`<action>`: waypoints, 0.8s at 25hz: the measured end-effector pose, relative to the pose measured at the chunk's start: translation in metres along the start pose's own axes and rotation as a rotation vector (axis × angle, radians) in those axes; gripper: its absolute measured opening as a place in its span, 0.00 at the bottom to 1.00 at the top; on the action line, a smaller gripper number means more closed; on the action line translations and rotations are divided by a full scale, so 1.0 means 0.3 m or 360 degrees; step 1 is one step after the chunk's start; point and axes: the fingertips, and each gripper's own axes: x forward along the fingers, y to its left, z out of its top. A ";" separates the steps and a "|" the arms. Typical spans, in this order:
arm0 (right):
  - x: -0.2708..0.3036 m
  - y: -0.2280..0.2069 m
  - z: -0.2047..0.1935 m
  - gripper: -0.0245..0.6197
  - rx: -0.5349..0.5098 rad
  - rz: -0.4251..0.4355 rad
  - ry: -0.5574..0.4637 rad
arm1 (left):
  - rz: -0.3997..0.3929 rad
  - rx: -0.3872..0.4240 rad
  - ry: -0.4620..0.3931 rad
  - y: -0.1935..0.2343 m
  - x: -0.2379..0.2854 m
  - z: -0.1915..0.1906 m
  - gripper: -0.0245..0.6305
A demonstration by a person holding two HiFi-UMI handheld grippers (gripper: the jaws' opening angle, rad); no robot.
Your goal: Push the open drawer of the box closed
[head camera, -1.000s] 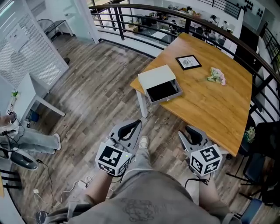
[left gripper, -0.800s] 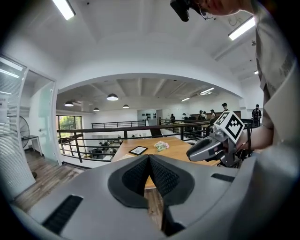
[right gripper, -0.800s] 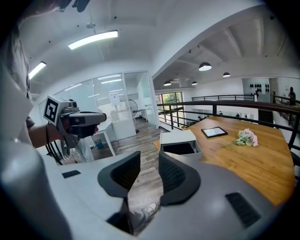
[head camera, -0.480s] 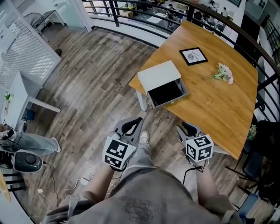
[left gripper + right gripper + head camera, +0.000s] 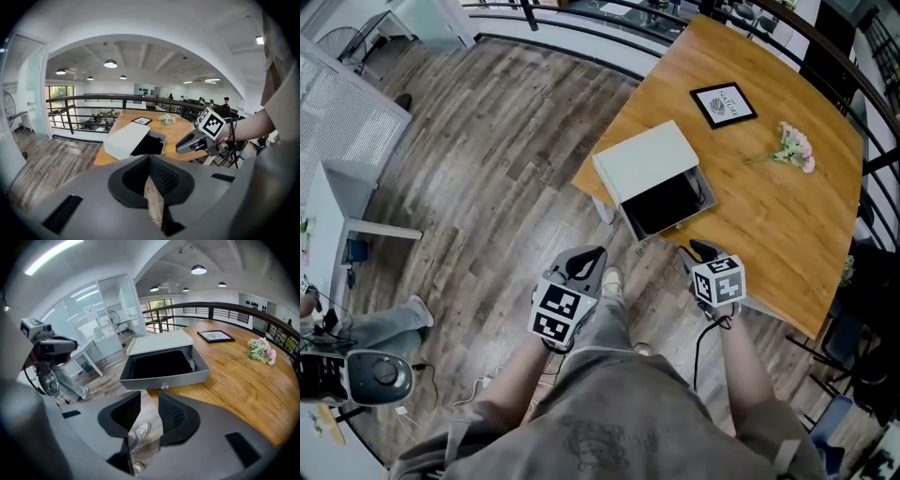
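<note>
A white box [image 5: 645, 159] stands near the left corner of the wooden table [image 5: 769, 225]. Its grey drawer [image 5: 667, 203] is pulled out toward me, dark and empty inside. In the right gripper view the drawer front [image 5: 164, 379] with its small knob [image 5: 164, 386] faces me, just beyond the jaws. My right gripper [image 5: 695, 247] hovers at the table's front edge, a little short of the drawer, open with nothing between its fingers. My left gripper [image 5: 596, 252] hangs over the floor left of the table, its jaws closed together and empty.
A framed picture [image 5: 724, 103] and a bunch of flowers [image 5: 794, 145] lie farther back on the table. A black railing [image 5: 581, 23] runs behind it. A white desk [image 5: 342, 202] and a person's legs [image 5: 380, 323] are at the far left.
Both grippers have moved forward toward the table. The right one now reaches the table's front edge near the drawer. The drawer has not moved.
</note>
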 end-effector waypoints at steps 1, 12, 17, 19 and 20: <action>0.028 -0.017 -0.008 0.25 -0.0004 -0.0017 0.0031 | -0.0013 -0.0014 0.0032 0.017 0.013 -0.019 0.06; 0.226 -0.121 -0.024 0.20 -0.0021 -0.0108 0.0255 | -0.0123 -0.0074 0.0247 0.193 0.171 -0.102 0.06; 0.231 -0.119 -0.027 0.18 -0.0004 -0.0078 0.0348 | -0.0159 -0.0091 0.0307 0.249 0.201 -0.127 0.06; 0.222 -0.121 -0.017 0.17 0.0006 -0.0076 0.0356 | -0.0168 -0.0096 0.0317 0.272 0.208 -0.130 0.06; 0.219 -0.121 -0.008 0.17 0.0012 -0.0078 0.0354 | -0.0172 -0.0101 0.0321 0.283 0.210 -0.130 0.06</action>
